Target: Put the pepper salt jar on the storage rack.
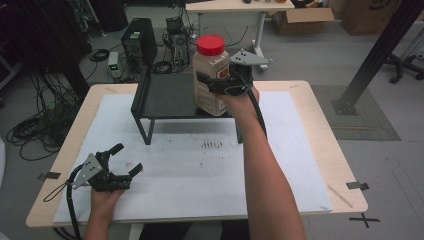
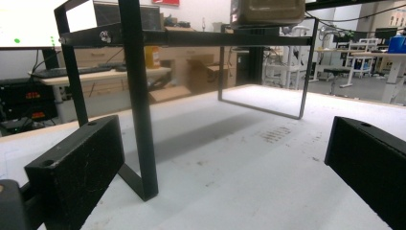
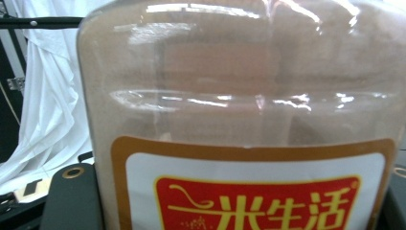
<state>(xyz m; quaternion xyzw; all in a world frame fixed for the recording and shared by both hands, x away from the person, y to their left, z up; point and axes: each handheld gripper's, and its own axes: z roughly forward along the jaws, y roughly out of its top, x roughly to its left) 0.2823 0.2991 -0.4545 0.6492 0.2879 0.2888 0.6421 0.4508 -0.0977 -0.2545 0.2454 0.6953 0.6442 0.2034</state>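
Observation:
A clear jar (image 1: 211,75) of brown powder with a red lid stands upright at the right end of the black metal shelf (image 1: 165,95). My right gripper (image 1: 216,82) is shut on the jar around its middle. In the right gripper view the jar (image 3: 239,120) shows its red and white label close up, with a jaw at either side. My left gripper (image 1: 126,159) rests open near the table's front left corner, holding nothing. In the left gripper view its two black jaws stand wide apart and the shelf's front leg (image 2: 139,110) rises just ahead, with the jar's base (image 2: 268,12) on top.
A white sheet (image 1: 190,165) covers most of the wooden table (image 1: 320,125). The shelf stands on thin legs at the back middle, with open room beneath it. Cables, a computer tower (image 1: 139,40) and cardboard boxes sit on the floor beyond the table.

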